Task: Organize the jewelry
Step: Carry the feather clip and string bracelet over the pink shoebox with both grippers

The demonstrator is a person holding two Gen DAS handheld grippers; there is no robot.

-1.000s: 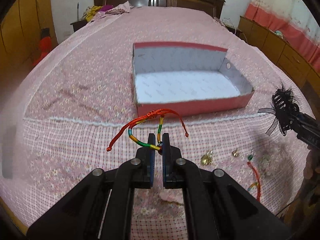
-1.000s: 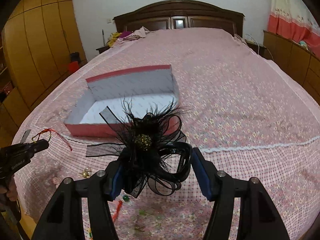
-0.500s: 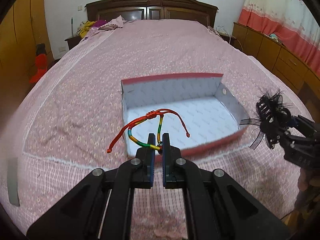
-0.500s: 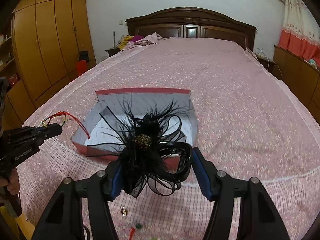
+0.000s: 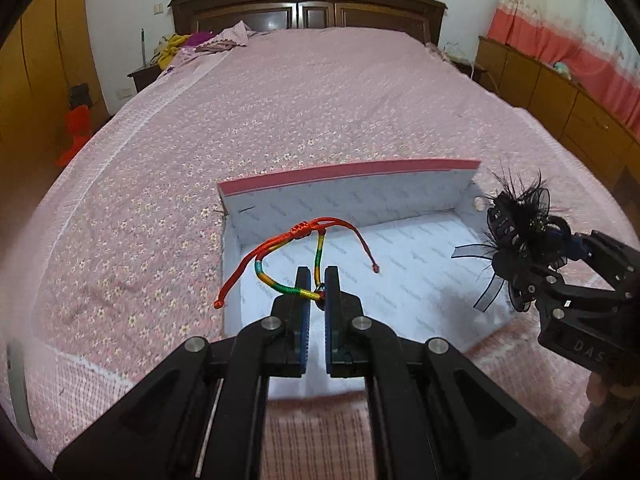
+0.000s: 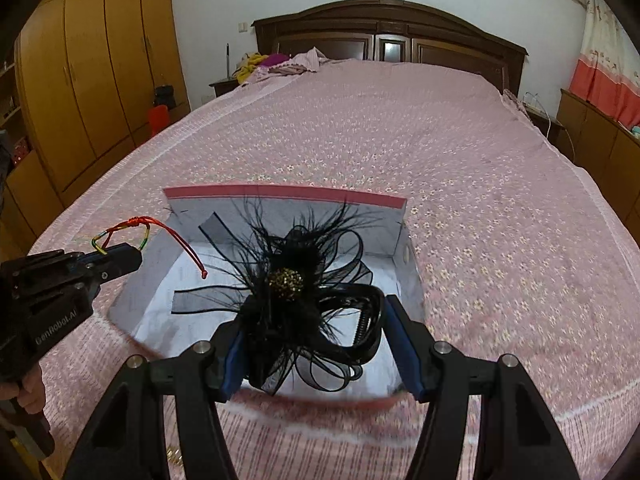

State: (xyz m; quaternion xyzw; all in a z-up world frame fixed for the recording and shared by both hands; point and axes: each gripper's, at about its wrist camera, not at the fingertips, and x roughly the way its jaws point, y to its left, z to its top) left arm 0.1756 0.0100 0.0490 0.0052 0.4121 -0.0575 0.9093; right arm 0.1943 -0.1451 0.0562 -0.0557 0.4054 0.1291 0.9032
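Observation:
My left gripper [image 5: 318, 280] is shut on a red and rainbow cord bracelet [image 5: 296, 252] and holds it above the left part of an open pink box with a white inside [image 5: 352, 170]. My right gripper [image 6: 312, 332] is shut on a black feather hair clip with a gold bead centre [image 6: 286, 280] and holds it above the box's near edge [image 6: 280, 192]. The right gripper and the clip [image 5: 520, 240] also show at the right of the left wrist view. The left gripper and the bracelet [image 6: 136, 226] show at the left of the right wrist view.
The box lies on a large bed with a pink flowered spread [image 5: 320, 92]. A dark wooden headboard [image 6: 384, 28] stands at the far end. Wooden wardrobes [image 6: 80, 80] line the left wall and low cabinets [image 5: 560, 96] the right.
Both grippers have moved forward with their loads, from short of the box to above it. The small jewelry pieces on the spread near the bed's front have passed out of view.

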